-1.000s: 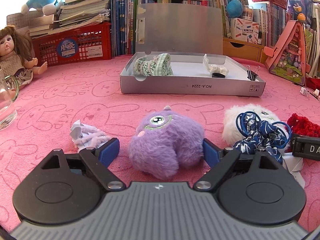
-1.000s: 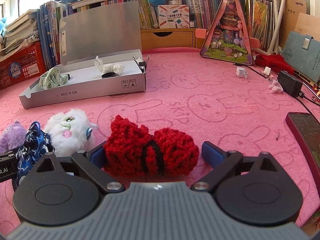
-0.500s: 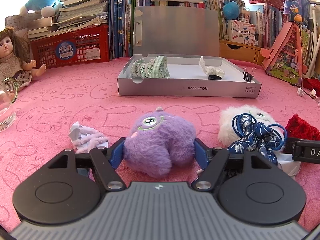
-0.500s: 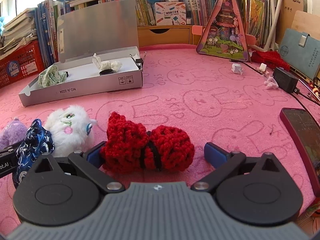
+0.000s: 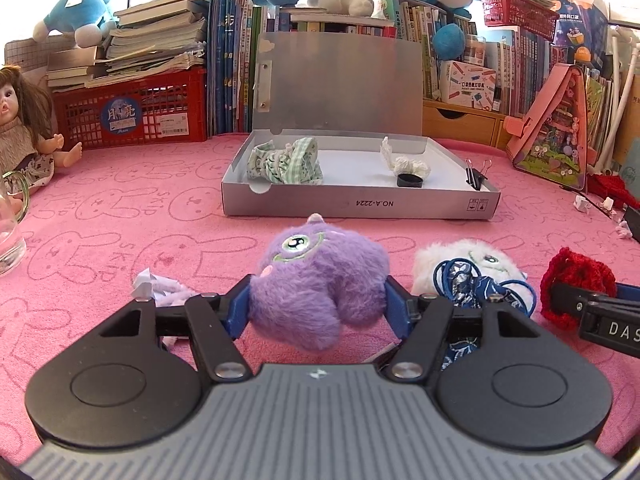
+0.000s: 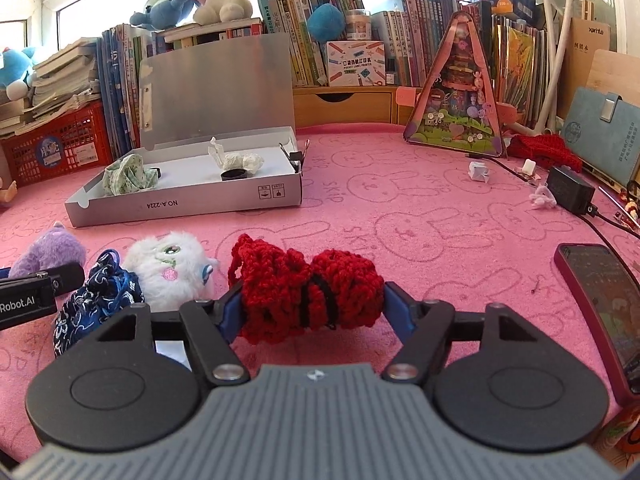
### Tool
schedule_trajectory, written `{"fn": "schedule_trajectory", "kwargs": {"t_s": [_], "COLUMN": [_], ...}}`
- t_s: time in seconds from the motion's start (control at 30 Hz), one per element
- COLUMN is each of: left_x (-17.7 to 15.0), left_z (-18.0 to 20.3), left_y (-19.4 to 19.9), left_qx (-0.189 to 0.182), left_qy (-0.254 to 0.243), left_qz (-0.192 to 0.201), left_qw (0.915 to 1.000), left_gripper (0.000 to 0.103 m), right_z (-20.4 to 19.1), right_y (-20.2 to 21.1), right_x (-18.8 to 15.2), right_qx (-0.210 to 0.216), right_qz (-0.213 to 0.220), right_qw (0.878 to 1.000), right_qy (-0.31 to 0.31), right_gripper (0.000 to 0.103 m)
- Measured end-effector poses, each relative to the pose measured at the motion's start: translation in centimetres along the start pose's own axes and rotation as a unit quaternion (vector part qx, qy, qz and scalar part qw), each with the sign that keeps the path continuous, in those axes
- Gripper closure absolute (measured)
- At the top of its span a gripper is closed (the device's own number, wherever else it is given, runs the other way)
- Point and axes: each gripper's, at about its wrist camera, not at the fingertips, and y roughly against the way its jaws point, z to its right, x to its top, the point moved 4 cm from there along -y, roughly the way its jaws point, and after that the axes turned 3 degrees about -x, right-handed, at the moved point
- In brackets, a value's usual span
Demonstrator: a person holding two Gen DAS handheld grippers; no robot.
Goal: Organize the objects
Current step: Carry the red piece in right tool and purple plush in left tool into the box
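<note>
My left gripper [image 5: 318, 309] has its jaws closing, and both blue pads press into the sides of a purple one-eyed plush toy [image 5: 320, 272]. The jaws of my right gripper [image 6: 312, 310] are also closing; its pads squeeze a red knitted bundle [image 6: 304, 288] with a black band. Between the two lie a white fluffy plush [image 5: 476, 256] and a dark blue patterned pouch [image 5: 468, 286]. Farther back, an open grey cardboard box [image 5: 360, 204] holds a green checked cloth, crumpled white paper and a black cap.
Crumpled paper [image 5: 156, 288] lies left of the left fingers, with a glass mug [image 5: 12, 236] and a doll [image 5: 20, 132] at far left. A phone [image 6: 600, 304] and a black charger [image 6: 570, 194] lie on the right. Books, a red crate [image 5: 132, 116] and plush toys line the back.
Both pairs of jaws have come together: the left ones onto the purple plush, the right ones, wide open half a second ago, onto the red knitted bundle.
</note>
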Motion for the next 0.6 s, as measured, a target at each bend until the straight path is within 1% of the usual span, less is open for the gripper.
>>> {"fn": "schedule_trajectory", "kwargs": {"t_s": [0.1, 0.27, 0.4, 0.6], "left_x": [1.1, 3.5, 5.7, 8.9], "left_z": [0.0, -0.4, -0.8, -1.8], "left_y": [0.2, -0.4, -1.3, -4.0], "left_qx": [-0.003, -0.006, -0.01, 0.002], "left_qy": [-0.003, 0.0, 0.001, 0.005], "left_qz": [0.007, 0.015, 0.018, 0.019], "left_qw": [1.0, 0.9999, 0.9998, 0.9998], "left_gripper": [0.033, 0.033, 0.033, 0.032], "right_z": [-0.2, -0.3, -0.3, -0.6], "right_y": [0.2, -0.5, -1.8, -4.3], "right_x": [1.1, 3.6, 5.7, 8.6], "right_qx": [0.002, 0.016, 0.032, 0.055], "right_qz": [0.016, 0.032, 0.03, 0.024], "right_qw": [1.0, 0.999, 0.999, 0.998], "right_qy": [0.006, -0.006, -0.018, -0.031], "right_gripper": [0.032, 0.032, 0.032, 0.032]}}
